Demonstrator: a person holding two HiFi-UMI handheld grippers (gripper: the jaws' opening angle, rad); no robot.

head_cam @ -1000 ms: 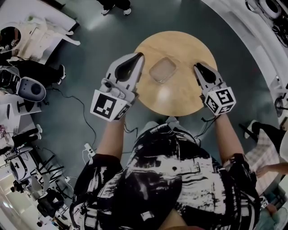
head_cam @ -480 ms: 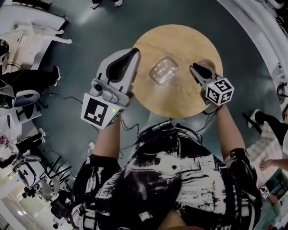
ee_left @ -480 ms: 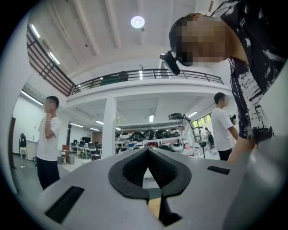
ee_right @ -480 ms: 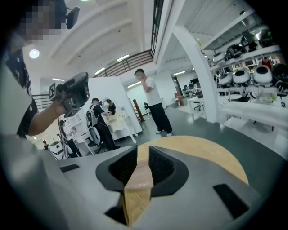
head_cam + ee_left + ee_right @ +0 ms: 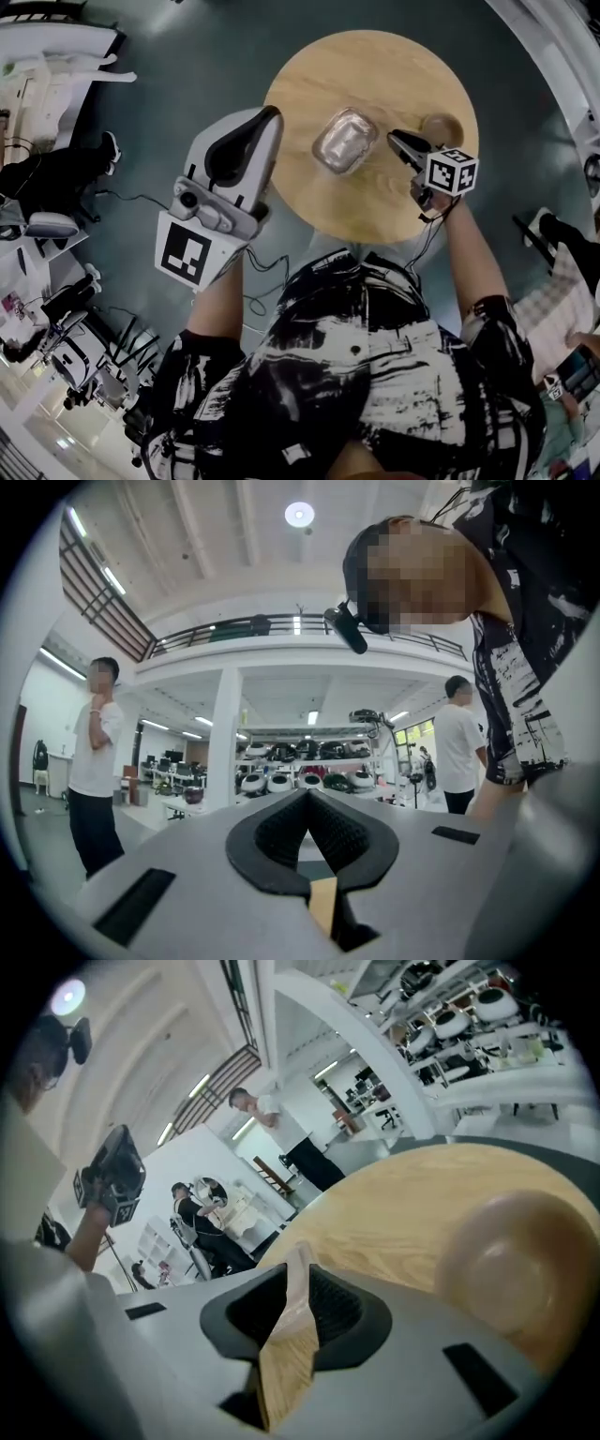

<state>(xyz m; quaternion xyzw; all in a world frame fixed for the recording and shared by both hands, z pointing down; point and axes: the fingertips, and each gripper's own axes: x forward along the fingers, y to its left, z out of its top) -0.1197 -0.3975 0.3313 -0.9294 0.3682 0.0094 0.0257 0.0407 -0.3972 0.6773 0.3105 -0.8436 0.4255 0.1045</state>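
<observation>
A round wooden table [image 5: 375, 70] carries a clear plastic container [image 5: 344, 141] at its middle and a small wooden bowl [image 5: 441, 127] near its right edge. My left gripper [image 5: 274, 112] is held high over the table's left edge, jaws together on nothing, and looks out level into the hall [image 5: 306, 794]. My right gripper [image 5: 393, 137] hovers low over the table between the container and the bowl, jaws also closed and empty. In the right gripper view [image 5: 300, 1249] the bowl [image 5: 525, 1260] bulks large just to the right.
Cables [image 5: 141, 202] trail over the dark floor left of the table. White furniture [image 5: 56, 56] and equipment stand at the far left. People stand in the hall [image 5: 94, 761] [image 5: 281, 1138], and shelves of gear [image 5: 300, 780] lie beyond.
My right gripper has dropped lower and moved right, close to the wooden bowl, which now shows in its view. My left gripper has drawn slightly left and stayed raised.
</observation>
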